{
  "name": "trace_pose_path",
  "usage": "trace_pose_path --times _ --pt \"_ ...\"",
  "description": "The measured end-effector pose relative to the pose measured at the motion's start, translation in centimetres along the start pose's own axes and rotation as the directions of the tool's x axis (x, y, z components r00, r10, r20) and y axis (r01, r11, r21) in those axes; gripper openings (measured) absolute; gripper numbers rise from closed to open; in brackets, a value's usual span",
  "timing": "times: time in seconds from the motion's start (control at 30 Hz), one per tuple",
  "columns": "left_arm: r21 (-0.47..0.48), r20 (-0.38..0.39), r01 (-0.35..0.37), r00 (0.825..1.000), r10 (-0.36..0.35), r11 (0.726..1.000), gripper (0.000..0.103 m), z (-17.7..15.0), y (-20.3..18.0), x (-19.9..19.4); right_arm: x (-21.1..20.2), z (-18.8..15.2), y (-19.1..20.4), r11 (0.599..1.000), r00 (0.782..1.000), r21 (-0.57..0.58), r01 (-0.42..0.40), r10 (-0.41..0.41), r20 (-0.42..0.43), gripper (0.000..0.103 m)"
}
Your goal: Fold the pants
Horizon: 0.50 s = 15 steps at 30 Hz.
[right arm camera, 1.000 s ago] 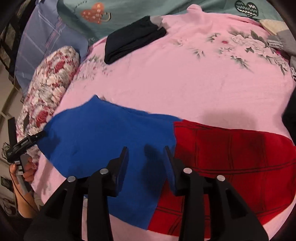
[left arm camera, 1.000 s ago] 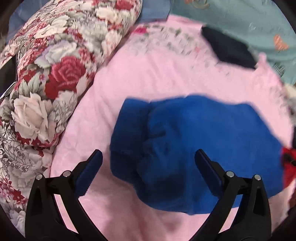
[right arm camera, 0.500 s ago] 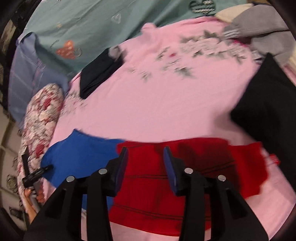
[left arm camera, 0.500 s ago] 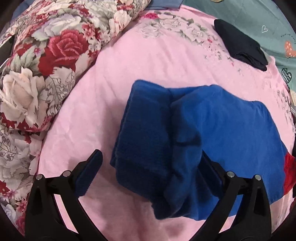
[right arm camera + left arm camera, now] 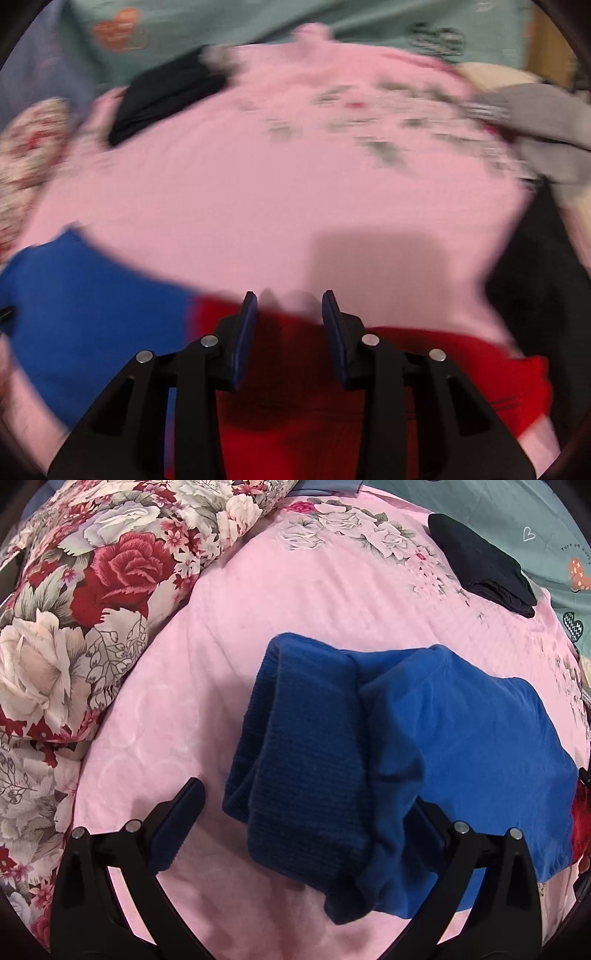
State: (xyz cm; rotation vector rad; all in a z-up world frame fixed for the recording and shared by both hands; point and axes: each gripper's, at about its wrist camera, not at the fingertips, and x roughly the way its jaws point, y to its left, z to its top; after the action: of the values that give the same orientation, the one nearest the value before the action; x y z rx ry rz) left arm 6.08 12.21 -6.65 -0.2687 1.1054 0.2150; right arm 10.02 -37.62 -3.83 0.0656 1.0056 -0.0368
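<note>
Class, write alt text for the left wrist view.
The open left hand-held gripper straddles the ribbed end of blue pants lying on a pink blanket. A floral pillow lies left; a folded black garment lies upper right.

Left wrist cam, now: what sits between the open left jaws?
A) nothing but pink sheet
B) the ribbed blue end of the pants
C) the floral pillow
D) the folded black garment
B: in the left wrist view the left gripper is wide open, and the ribbed dark-blue end of the blue pants lies between its jaws; the black garment lies far off at the upper right and the floral pillow to the left.
</note>
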Motion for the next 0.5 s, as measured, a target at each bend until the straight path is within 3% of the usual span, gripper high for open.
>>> trace_pose_path --times 0.07,0.1,0.2,0.27,0.33,0.4,0.43,0.5 --pt "-0.003 0.001 0.001 1.0 -0.001 1.0 0.101 0.0 0.0 -0.1 -1.5 -0.1 0.0 0.982 0.983 0.042 -0.183 0.183 0.011 0.036" --pt "-0.001 0.001 -0.002 1.0 0.002 1.0 0.101 0.0 -0.1 -0.1 -2.1 -0.2 0.8 0.971 0.972 0.025 -0.236 0.236 0.011 0.036" --pt "0.01 0.007 -0.007 1.0 0.007 1.0 0.101 0.1 -0.1 0.0 -3.7 -0.1 4.6 0.932 0.935 -0.08 -0.353 0.354 0.005 0.042" --pt "0.003 0.006 0.006 1.0 -0.006 1.0 0.101 0.1 0.1 0.2 -2.9 0.2 6.2 0.905 0.907 -0.074 -0.42 0.417 -0.055 0.045" --pt "-0.01 0.007 0.025 1.0 -0.025 1.0 0.101 0.1 0.5 0.3 -0.8 -0.1 6.0 0.92 0.914 -0.04 -0.39 0.382 -0.135 0.046" --pt "-0.001 0.005 0.025 1.0 -0.025 1.0 0.101 0.2 0.5 0.3 0.6 -0.3 3.9 0.941 0.93 0.003 -0.339 0.335 -0.148 0.043" --pt "0.001 0.004 0.021 1.0 -0.021 1.0 0.101 0.2 0.4 0.2 0.5 -0.6 2.1 0.933 0.924 0.057 -0.356 0.361 -0.126 0.025" --pt "0.002 0.003 0.013 1.0 -0.013 1.0 0.101 0.2 0.3 -0.2 -1.1 -1.0 -0.7 0.975 0.976 0.103 -0.198 0.206 -0.074 0.031"
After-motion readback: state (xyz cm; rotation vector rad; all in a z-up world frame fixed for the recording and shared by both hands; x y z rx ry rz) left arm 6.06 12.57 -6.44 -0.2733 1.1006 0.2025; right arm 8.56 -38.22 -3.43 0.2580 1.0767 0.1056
